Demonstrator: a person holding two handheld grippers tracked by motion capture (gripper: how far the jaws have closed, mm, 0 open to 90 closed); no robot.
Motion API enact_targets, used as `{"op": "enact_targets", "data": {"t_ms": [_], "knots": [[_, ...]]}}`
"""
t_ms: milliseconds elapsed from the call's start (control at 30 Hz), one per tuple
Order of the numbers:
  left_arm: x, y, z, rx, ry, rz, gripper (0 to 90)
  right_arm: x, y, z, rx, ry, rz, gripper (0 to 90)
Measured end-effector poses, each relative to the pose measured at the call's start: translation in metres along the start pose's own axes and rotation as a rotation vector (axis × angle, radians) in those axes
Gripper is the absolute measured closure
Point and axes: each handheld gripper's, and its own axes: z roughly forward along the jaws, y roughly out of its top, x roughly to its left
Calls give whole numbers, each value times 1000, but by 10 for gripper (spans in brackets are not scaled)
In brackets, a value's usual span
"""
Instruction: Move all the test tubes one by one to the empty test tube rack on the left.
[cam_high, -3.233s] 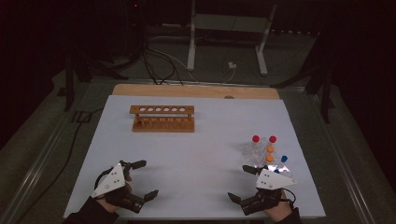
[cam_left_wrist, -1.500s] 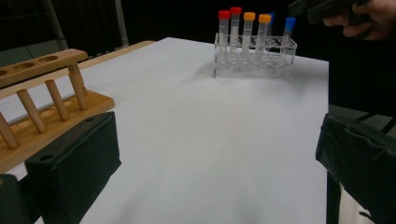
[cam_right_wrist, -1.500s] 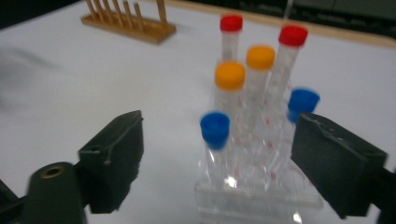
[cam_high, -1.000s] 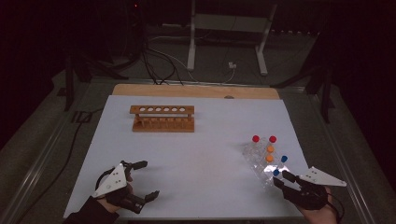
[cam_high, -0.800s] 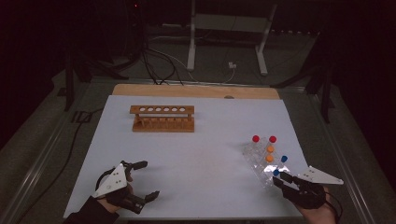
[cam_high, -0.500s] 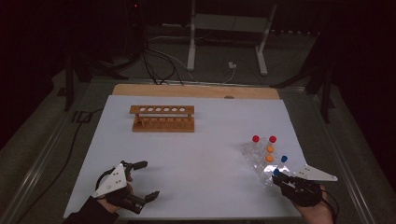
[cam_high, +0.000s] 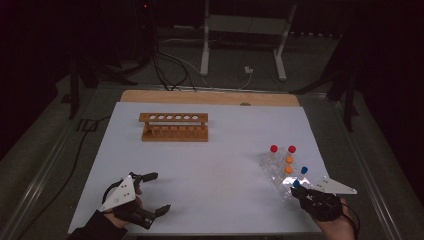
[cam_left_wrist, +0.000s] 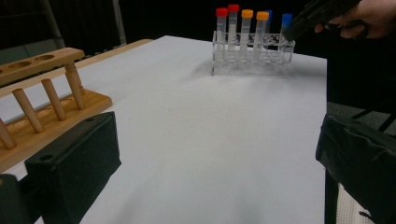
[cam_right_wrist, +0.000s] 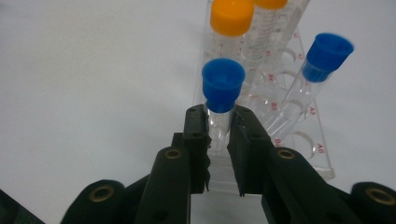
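Right hand-held gripper (cam_right_wrist: 217, 135) has just been closing, and we now read it as clamped on the clear body of a blue-capped tube (cam_right_wrist: 223, 86), its two black jaws pressing the tube from either side just under the cap. Compared with three seconds ago, when this gripper hovered short of the clear tube rack (cam_high: 280, 172), it has come in at the rack's near end and taken hold. That tube stands at the near end of the rack, beside a second blue-capped tube (cam_right_wrist: 327, 56), with the orange-capped tubes (cam_right_wrist: 232, 17) behind it and the red-capped pair (cam_high: 282, 149) at the rack's far end. We judge the grasp step complete and the tube not yet lifted, since its lower part sits in the rack's hole. Left hand-held gripper (cam_high: 147, 195) rests well to the left of the rack with its jaws spread wide and nothing between them; it has not moved. Wooden rack (cam_high: 174, 126), far left of the clear rack across the white surface (cam_high: 215, 165), has all its holes vacant, so we take it as the likely destination. Next move calls for a straight pull upward to avoid tipping the neighbours.
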Motion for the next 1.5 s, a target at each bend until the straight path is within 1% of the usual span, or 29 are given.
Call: {"op": "enact_targets", "data": {"t_ms": [233,400,433,600,733,767,833,867,933,1067,1133,1167,1200,1233,1267,1300,1333,1367,1400,1433,1467,1500], "knots": [[0,0,0,-1,2,-2,5,0,7,-11,-39,-5,-10,771],[0,0,0,-1,1,-3,5,0,13,-19,-51,-4,-20,772],[0,0,0,-1,2,-3,5,0,17,-23,-64,-4,-25,772],[1,0,0,-2,1,-6,5,0,25,-31,-82,-6,-46,772],[0,1,1,4,-15,-10,5,3,37,-41,-103,-26,-73,772],[0,1,2,11,-17,-9,5,3,37,-41,-103,-26,-73,772],[-1,2,2,11,-23,-8,5,5,42,-44,-116,-16,-77,771],[-2,3,3,12,-24,-10,5,8,46,-47,-123,-7,-92,772],[-2,4,3,10,-24,-9,5,13,50,-47,-133,16,-99,771],[-3,7,5,13,-34,-16,5,23,58,-39,-138,49,-124,772],[-3,10,7,22,-29,-20,5,28,61,-32,-142,73,-129,771],[-2,12,7,24,-33,-28,5,28,61,-32,-142,73,-129,771],[-2,14,8,25,-36,-40,5,34,63,-25,-146,93,-136,771],[-1,15,9,28,-40,-55,5,34,63,-25,-146,93,-136,771],[0,17,10,40,-44,-63,5,37,65,-21,-147,107,-138,771],[0,19,11,46,-50,-61,5,43,67,-14,-145,126,-153,771],[0,22,12,46,-55,-55,5,46,68,-10,-146,138,-158,771],[2,26,15,29,-76,-68,5,49,68,-6,-146,146,-161,771],[2,26,15,29,-76,-68,5,49,68,-6,-146,146,-161,771],[3,28,16,20,-81,-81,5,53,70,1,-149,169,-174,771],[4,31,17,14,-81,-82,5,53,70,1,-149,169,-174,771],[5,33,19,11,-76,-76,5,56,70,4,-145,177,-179,771]]}}
